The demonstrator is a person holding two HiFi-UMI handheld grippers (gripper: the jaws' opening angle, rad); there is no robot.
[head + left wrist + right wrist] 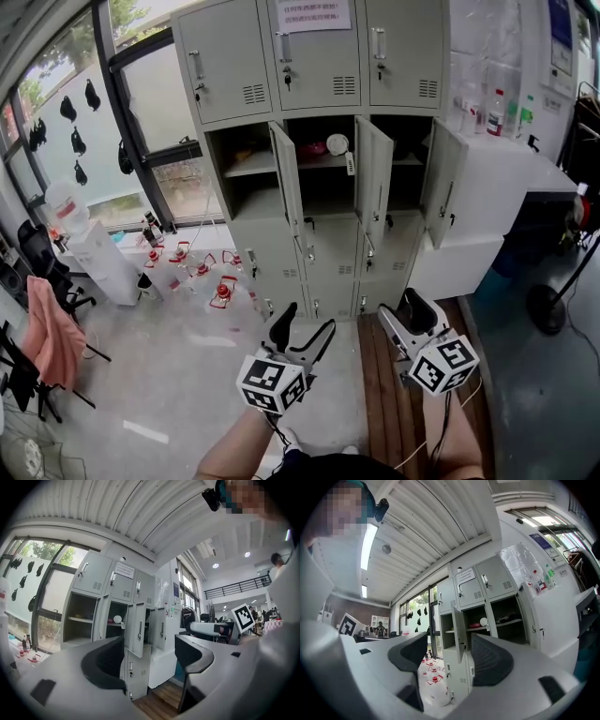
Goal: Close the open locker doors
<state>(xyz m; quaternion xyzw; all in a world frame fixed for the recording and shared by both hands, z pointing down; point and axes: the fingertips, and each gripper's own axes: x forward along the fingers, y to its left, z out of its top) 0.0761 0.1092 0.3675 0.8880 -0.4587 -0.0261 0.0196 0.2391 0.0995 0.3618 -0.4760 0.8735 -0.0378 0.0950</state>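
Locker doors (373,178): three ajar, middle row, well ahead of you. Left gripper (305,321), right gripper (408,309): jaws spread, nothing between. Risk: you shove hard, a door may bounce back open

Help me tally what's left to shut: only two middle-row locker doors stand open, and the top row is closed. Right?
Not two but three. The head view shows the left door, the middle door and the right door of the middle row swung open. The top row is closed, as you say.
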